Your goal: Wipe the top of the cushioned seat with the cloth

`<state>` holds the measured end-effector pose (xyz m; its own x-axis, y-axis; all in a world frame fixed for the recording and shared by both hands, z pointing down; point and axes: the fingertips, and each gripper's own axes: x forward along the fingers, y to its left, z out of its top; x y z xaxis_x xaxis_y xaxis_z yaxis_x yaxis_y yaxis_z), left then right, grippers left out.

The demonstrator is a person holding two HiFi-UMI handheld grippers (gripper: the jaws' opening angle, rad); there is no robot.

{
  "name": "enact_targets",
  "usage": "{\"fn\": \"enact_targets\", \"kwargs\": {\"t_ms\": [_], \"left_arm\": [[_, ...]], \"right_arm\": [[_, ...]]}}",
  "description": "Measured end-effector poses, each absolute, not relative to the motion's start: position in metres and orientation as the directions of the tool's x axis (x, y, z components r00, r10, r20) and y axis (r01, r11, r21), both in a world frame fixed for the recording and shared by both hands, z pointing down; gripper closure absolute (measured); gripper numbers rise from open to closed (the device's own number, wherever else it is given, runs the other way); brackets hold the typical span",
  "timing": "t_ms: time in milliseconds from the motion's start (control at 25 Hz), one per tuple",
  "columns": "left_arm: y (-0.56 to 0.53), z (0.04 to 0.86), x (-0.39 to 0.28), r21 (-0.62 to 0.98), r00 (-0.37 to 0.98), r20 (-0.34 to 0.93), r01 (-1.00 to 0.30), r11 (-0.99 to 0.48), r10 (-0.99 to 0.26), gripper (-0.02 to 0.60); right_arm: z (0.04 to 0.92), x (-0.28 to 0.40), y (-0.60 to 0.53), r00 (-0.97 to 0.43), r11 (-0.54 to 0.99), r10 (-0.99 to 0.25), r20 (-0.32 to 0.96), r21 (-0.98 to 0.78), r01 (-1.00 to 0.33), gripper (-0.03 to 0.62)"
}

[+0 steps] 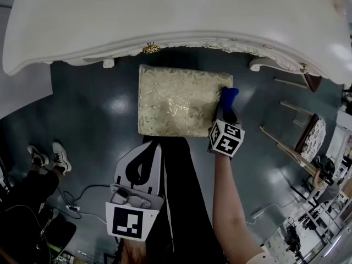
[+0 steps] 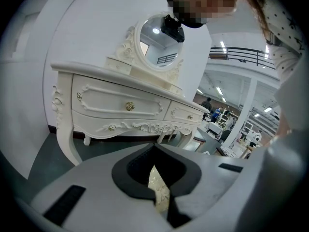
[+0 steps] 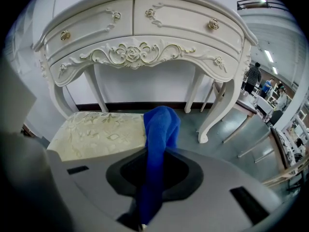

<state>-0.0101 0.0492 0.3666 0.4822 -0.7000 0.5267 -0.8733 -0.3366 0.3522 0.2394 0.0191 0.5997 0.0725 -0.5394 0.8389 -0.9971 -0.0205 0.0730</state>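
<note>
We see the white dressing table (image 1: 165, 15) across the top. Before it on the dark floor stands the cushioned seat (image 1: 179, 100), a pale gold rectangle with a leafy pattern. Our right gripper (image 1: 224, 114), arm stretched forward, is clamped on the blue cloth (image 1: 229, 97), bunched upright at the seat's right edge. Our left gripper (image 1: 145, 150) hangs near the seat's front edge, jaws closed on nothing.
</note>
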Motion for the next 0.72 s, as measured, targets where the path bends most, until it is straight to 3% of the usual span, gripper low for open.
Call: {"fn": "enact_targets", "kwargs": {"t_ms": [720], "left_arm": [[0.051,0.366,-0.020,0.356,0.474,0.522,-0.876,-0.325,-0.709,0.583]], "right_arm": [[0.598,0.192,0.020,0.007,0.050,-0.541,0.841,0.040,-0.998,0.528]]}}
